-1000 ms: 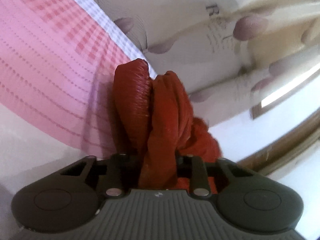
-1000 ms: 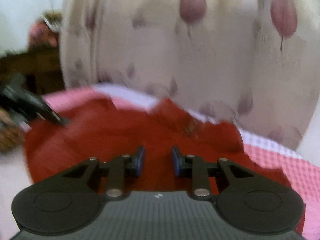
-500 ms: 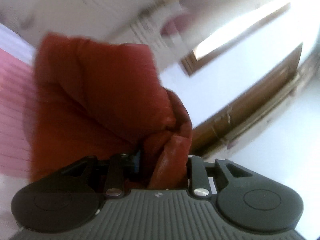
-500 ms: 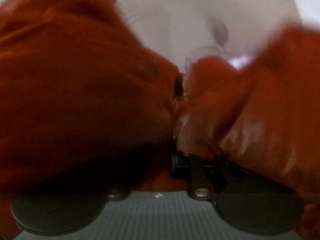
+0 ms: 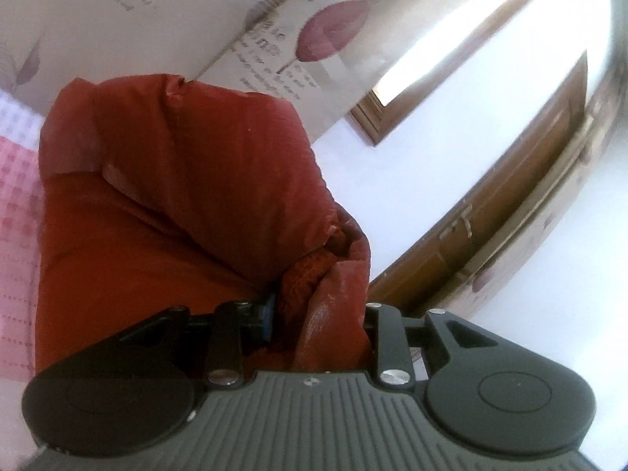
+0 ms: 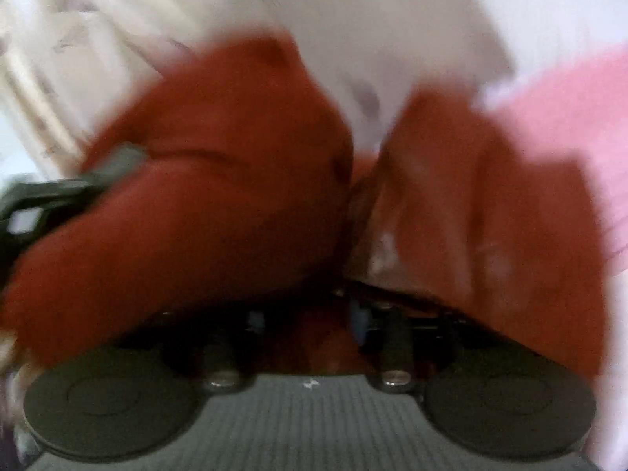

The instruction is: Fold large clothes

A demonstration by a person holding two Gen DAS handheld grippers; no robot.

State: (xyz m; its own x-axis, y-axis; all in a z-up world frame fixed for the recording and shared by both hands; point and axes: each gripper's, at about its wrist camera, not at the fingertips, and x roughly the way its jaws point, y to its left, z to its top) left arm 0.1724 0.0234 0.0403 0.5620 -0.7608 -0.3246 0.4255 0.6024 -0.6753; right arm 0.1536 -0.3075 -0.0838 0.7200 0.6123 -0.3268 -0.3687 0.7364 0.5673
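Note:
The large red garment (image 5: 188, 196) fills the middle of the left wrist view, lifted in a bulky fold. My left gripper (image 5: 318, 314) is shut on a bunched edge of it, with knit and shiny cloth packed between the pads. In the blurred right wrist view the same red garment (image 6: 235, 180) drapes over my right gripper (image 6: 308, 320). Its jaws are opening, the blue pads (image 6: 359, 322) stand apart, and loose red cloth lies between them. My left gripper (image 6: 47, 204) shows at the left edge there, against the garment.
A pink checked bedsheet (image 5: 15, 204) lies under the garment and also shows on the right (image 6: 569, 117). A pale curtain with purple leaves (image 5: 274, 39) hangs behind. A brown wooden door (image 5: 510, 180) and a bright window are at the right.
My left gripper swung with the garment away from the bed towards the door and rose a little. My right gripper pushed into the red cloth, rolled, and its jaws moved apart.

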